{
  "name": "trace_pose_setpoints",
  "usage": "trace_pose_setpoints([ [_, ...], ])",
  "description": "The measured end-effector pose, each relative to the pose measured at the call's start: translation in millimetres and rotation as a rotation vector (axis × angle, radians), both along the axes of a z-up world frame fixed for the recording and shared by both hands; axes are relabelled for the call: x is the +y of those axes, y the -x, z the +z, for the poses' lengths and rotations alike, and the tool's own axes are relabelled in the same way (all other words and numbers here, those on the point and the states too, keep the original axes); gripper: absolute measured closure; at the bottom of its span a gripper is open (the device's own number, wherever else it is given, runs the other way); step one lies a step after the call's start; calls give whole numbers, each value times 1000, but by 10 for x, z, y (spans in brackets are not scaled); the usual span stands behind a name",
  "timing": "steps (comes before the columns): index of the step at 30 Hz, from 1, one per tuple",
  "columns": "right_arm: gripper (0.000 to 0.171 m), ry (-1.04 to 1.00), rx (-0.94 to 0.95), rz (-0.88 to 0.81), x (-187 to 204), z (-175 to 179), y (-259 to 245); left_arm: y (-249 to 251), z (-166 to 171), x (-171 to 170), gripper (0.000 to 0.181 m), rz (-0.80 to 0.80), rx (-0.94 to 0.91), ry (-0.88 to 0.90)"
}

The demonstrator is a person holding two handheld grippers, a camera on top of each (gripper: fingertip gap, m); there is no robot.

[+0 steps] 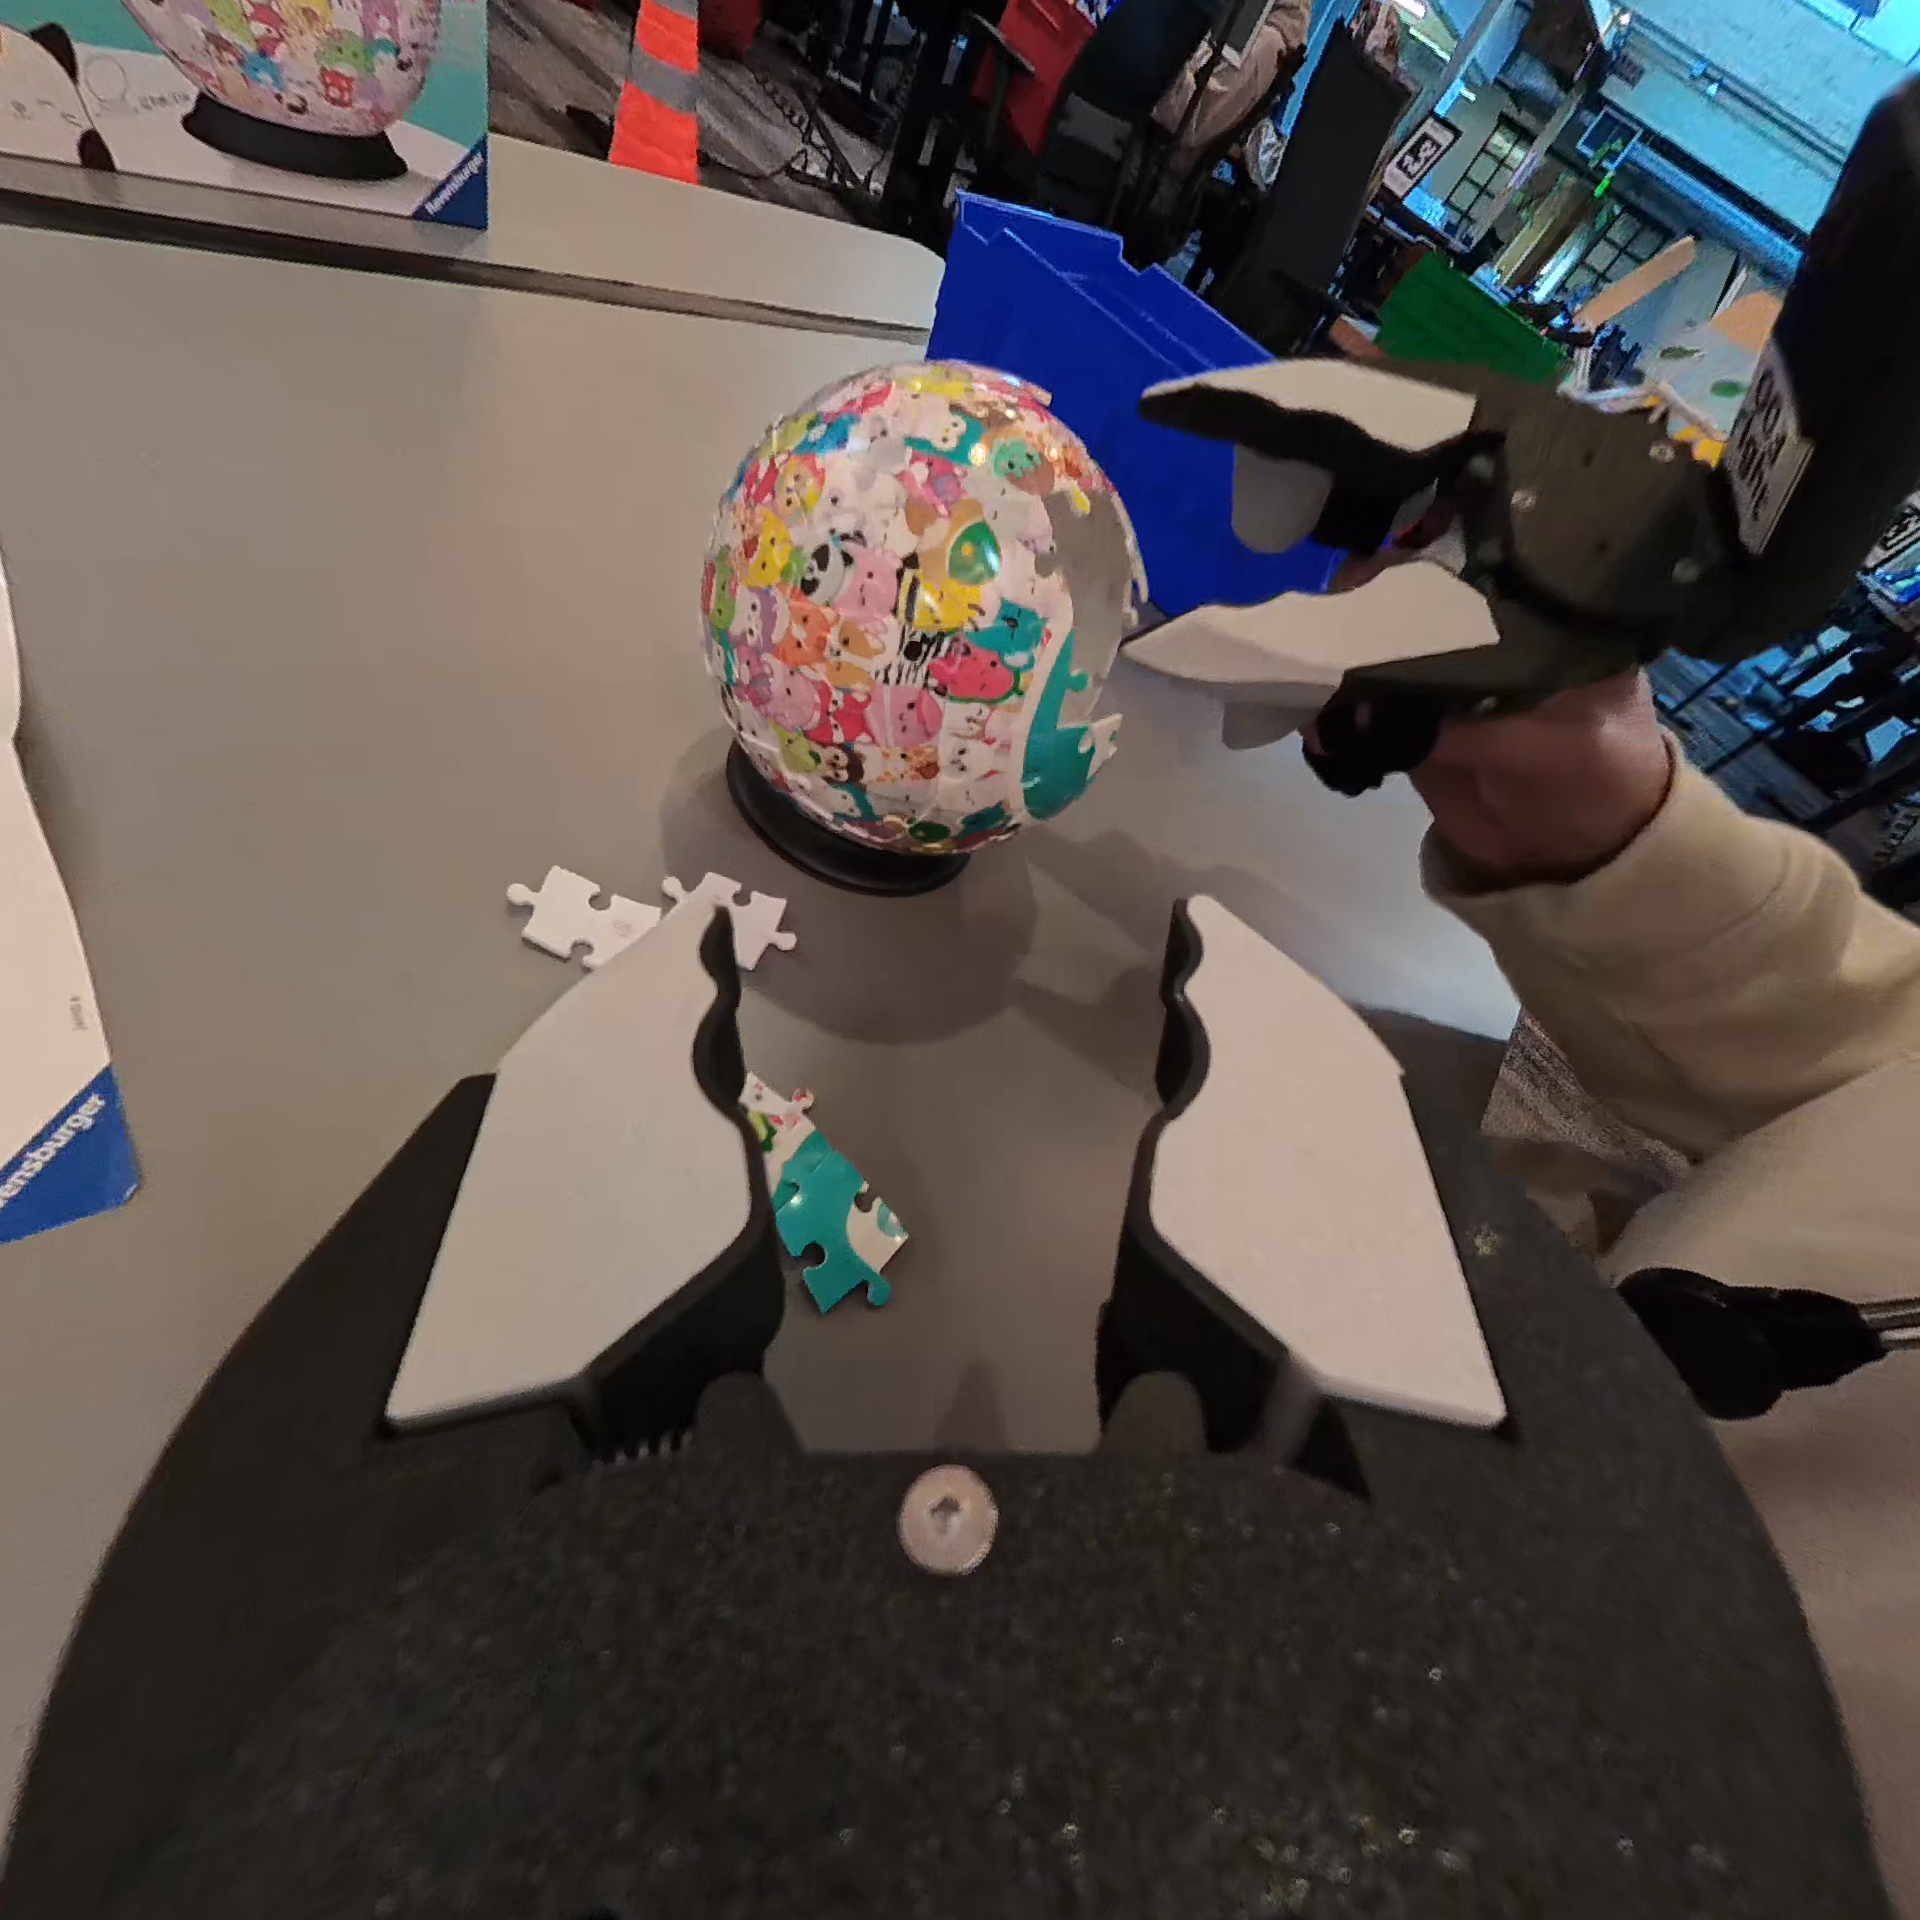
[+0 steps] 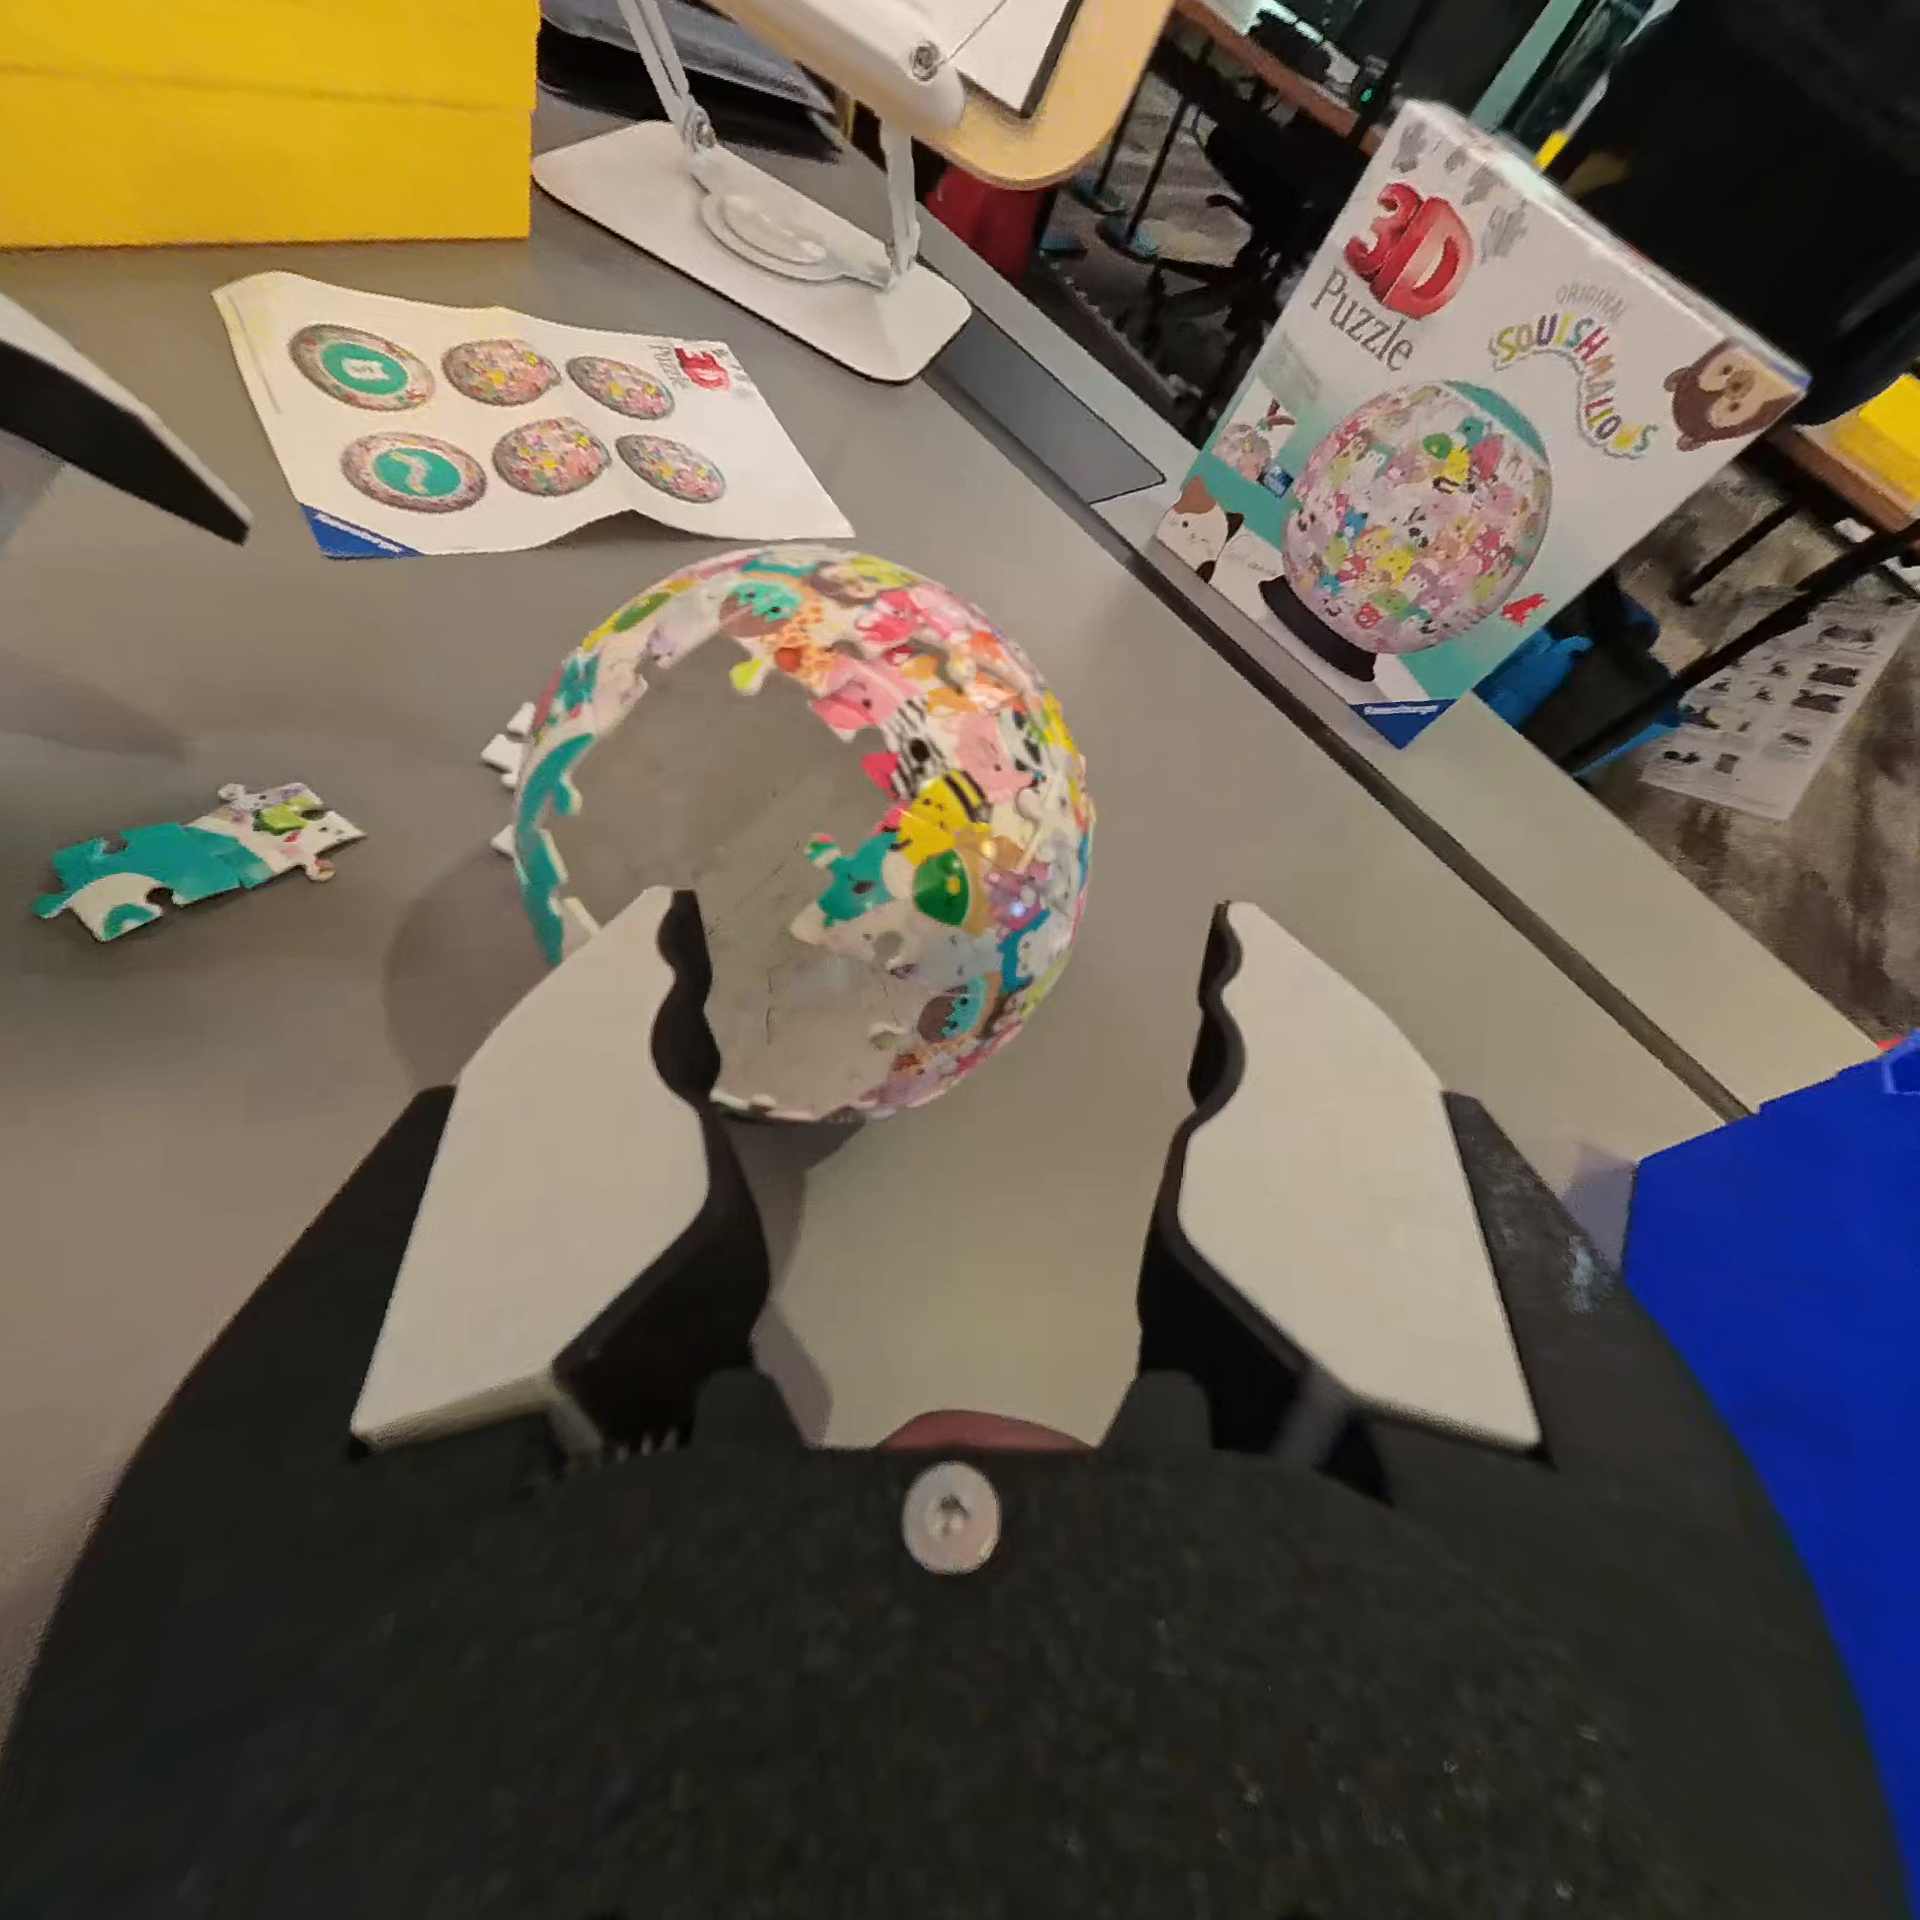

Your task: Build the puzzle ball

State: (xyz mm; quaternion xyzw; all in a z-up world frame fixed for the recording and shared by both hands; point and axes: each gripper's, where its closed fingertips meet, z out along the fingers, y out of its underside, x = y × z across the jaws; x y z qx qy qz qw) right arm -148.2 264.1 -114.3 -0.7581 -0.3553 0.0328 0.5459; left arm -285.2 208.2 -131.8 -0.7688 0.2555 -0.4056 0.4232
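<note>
Clearly both grippers are released and empty — the left gripper [image 1: 951, 914] hovers over the teal pieces [image 1: 831, 1205], likely to pick them up. At its 12 o'clock the ball [image 1: 894, 623] sits steadied on its stand [image 1: 831, 852], gap toward the right gripper [image 2: 945, 914] for fitting.

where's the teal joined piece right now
In the left wrist view the teal joined piece lies flat on the table, beside the left gripper's fingers, nearer than the ball.

We saw the colourful puzzle ball [image 1: 894, 623] unfinished, gaping on its black stand [image 1: 831, 842]; joined teal pieces [image 1: 831, 1205] lay nearby.
</note>
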Motion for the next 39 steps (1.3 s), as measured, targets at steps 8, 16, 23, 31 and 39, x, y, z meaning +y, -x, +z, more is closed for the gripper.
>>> trace_pose_setpoints([
  [8,83,-8,110,-52,116,-18,-23,-163,17,-40,104,-5,51,-19],
  [16,87,8,162,-56,109,19,-131,-275,-12,-109,105,-26,73,-13],
  [23,87,6,151,-12,56,50,-59,-270,299,127,111,-144,160,-98],
  [31,128,-70,74,96,-175,290,67,-638,967,801,153,-327,429,-285],
  [39,171,9,299,40,-397,370,99,-915,770,1109,181,-479,561,-219],
])
